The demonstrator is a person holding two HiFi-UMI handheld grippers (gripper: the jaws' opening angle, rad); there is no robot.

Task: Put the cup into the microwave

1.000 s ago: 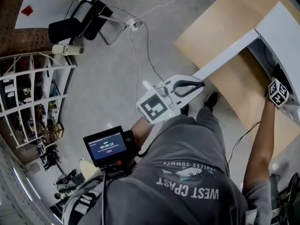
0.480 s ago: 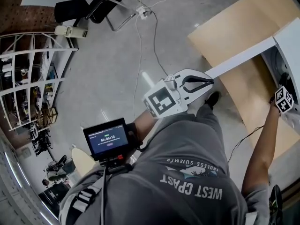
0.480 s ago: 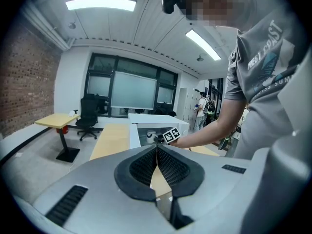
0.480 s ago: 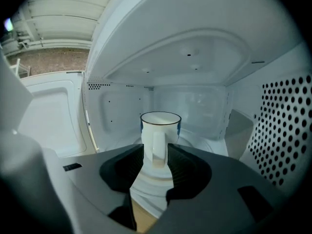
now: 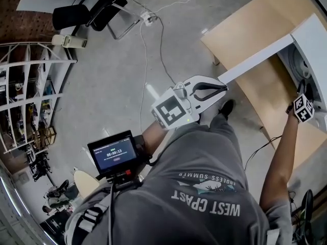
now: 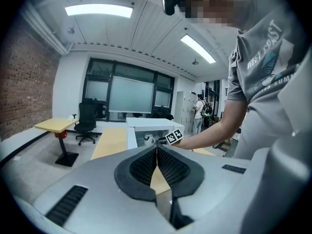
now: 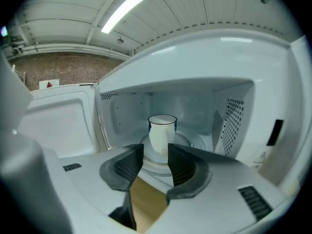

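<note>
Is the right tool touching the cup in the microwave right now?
Apart. Right gripper view: the right tool, jaws opening with nothing between them, sits short of the cup on the turntable.

Microwave (image 7: 219, 57): front open, door (image 7: 53, 126) swung wide to the left. Cup (image 7: 160, 133) upright at turntable (image 7: 196, 141) centre, sole obstacle; free room either side and above.

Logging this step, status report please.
Left gripper shut, empty. Right gripper opening, nothing between jaws. Cup upright inside microwave, door open. Nothing in the way.
</note>
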